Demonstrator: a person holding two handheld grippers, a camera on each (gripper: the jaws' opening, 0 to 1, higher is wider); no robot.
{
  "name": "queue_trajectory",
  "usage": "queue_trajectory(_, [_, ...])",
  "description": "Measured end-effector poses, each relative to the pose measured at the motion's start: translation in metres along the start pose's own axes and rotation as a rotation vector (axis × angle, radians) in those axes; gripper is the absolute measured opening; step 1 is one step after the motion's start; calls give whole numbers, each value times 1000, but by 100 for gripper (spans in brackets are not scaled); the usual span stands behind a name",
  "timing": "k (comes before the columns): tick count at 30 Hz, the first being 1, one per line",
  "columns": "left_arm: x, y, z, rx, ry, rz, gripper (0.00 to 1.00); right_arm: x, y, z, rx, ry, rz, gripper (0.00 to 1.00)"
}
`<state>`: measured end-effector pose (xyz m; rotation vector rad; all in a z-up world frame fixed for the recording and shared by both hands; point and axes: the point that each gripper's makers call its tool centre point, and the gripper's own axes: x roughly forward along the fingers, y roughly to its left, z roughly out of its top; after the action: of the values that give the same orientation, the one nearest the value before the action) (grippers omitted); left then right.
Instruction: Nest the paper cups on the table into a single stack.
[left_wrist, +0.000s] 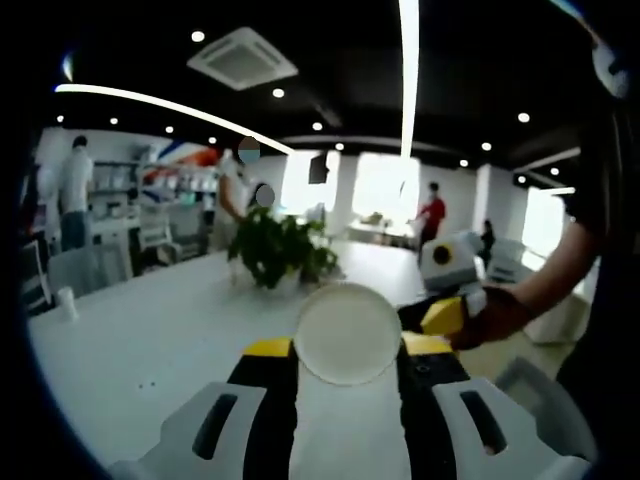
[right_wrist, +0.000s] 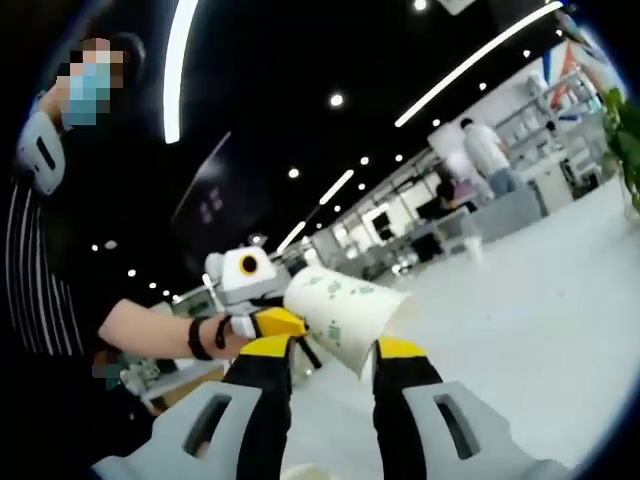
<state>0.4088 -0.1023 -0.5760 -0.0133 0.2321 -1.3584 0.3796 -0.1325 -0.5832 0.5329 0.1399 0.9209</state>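
My left gripper (left_wrist: 347, 346) is shut on a white paper cup (left_wrist: 348, 335), gripped by its sides, its round base facing away from the camera. In the right gripper view the same cup (right_wrist: 340, 312) shows green print and lies sideways in the air, with the left gripper (right_wrist: 262, 320) holding it from the left. My right gripper (right_wrist: 335, 348) is open, and the cup's lower end sits just at its yellow fingertips. In the left gripper view the right gripper (left_wrist: 445, 318) comes in from the right, close beside the cup. Another small cup (left_wrist: 66, 301) stands far left on the table.
The long white table (left_wrist: 150, 345) stretches ahead, with a potted plant (left_wrist: 281, 250) in its middle. Chairs (left_wrist: 95, 268) line its left side. The person's hand (left_wrist: 495, 315) holds the right gripper. Several people stand far back in the room.
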Motion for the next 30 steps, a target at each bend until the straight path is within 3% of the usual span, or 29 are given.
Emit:
queue_trajectory(18, [-3, -11, 2, 51, -2, -7, 37, -6, 2, 10, 75, -63, 25, 9])
queue_trajectory(30, [-6, -9, 0, 18, 3, 8, 40, -3, 9, 12, 58, -44, 46, 5])
